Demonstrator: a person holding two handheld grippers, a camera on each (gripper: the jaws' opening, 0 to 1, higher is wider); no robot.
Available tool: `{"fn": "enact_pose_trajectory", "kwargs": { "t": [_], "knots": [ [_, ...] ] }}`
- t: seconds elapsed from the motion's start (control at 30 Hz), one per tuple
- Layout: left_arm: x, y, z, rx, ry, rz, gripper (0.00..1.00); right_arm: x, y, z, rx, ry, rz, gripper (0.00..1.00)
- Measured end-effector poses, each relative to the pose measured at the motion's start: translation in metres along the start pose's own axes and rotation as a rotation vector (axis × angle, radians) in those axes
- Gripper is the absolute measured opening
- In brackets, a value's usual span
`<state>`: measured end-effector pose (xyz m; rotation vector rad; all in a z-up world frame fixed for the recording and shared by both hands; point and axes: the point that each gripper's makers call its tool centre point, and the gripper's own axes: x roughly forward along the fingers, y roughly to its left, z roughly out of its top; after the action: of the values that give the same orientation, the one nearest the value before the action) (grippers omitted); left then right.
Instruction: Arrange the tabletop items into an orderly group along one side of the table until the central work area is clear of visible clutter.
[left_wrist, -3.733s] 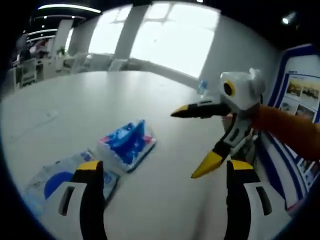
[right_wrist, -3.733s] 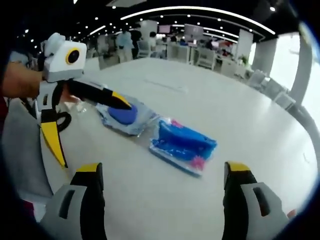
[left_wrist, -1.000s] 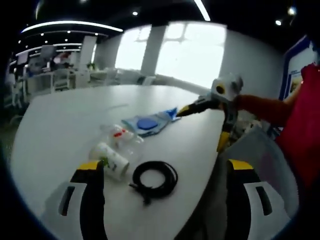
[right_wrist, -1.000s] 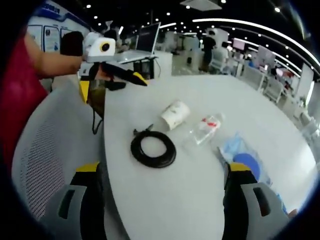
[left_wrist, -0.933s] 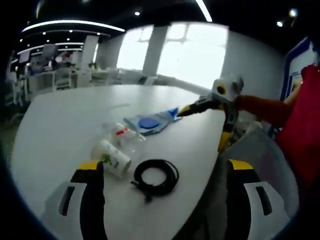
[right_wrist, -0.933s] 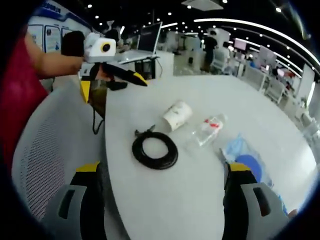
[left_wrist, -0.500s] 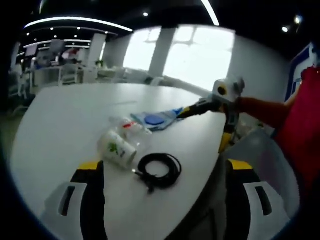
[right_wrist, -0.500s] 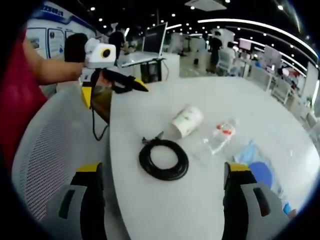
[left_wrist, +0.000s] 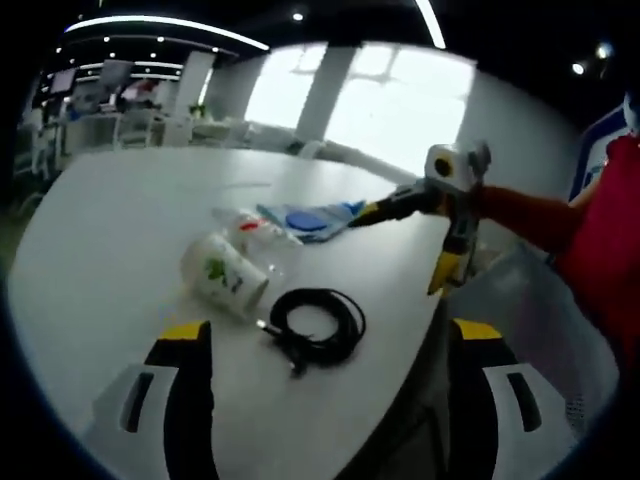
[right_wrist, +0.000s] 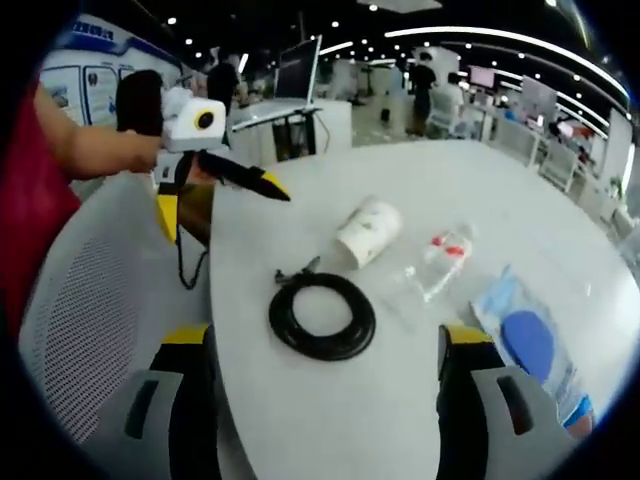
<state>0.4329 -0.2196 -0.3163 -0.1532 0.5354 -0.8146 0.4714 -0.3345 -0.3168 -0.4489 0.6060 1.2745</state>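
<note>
On the white table (right_wrist: 480, 190) a black coiled cable (right_wrist: 322, 315) lies nearest me. Past it a paper cup (right_wrist: 368, 232) rests on its side, then a clear plastic bottle (right_wrist: 440, 258) and a blue-and-clear packet (right_wrist: 525, 340). My right gripper (right_wrist: 323, 335) hovers open above the cable. My left gripper (right_wrist: 224, 213) hangs open over the table's edge, holding nothing. In the left gripper view, the cable (left_wrist: 315, 325), cup (left_wrist: 222, 275), bottle (left_wrist: 255, 232) and packet (left_wrist: 305, 218) run in a row away from my left gripper (left_wrist: 330, 332). There my right gripper (left_wrist: 398, 250) is open near the packet.
A grey mesh chair (right_wrist: 90, 300) stands against the table's rounded near edge, also seen as the chair (left_wrist: 540, 310) on the right. A red sleeve (left_wrist: 600, 250) is beside it. Bare tabletop (left_wrist: 110, 200) stretches left of the items. Desks and people fill the room behind.
Both cameras have pulled back from the blue packets, bringing the cable, cup and bottle into view. In the last second both drifted slightly; the items lie still and both grippers stay open.
</note>
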Motion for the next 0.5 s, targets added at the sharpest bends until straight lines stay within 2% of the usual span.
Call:
{"fn": "enact_pose_trajectory", "kwargs": {
  "t": [0.07,0.23,0.5],
  "knots": [
    [0.005,0.006,-0.006,-0.009,0.014,0.001,0.94,0.004,-0.001,-0.001,0.012,0.009,0.002,0.85],
    [0.013,0.009,-0.013,-0.025,0.032,-0.009,0.90,0.014,-0.002,-0.006,0.023,0.035,0.008,0.78],
    [0.027,0.014,-0.023,-0.044,0.070,-0.027,0.77,0.026,-0.008,-0.015,0.044,0.074,0.009,0.64]
  ]
}}
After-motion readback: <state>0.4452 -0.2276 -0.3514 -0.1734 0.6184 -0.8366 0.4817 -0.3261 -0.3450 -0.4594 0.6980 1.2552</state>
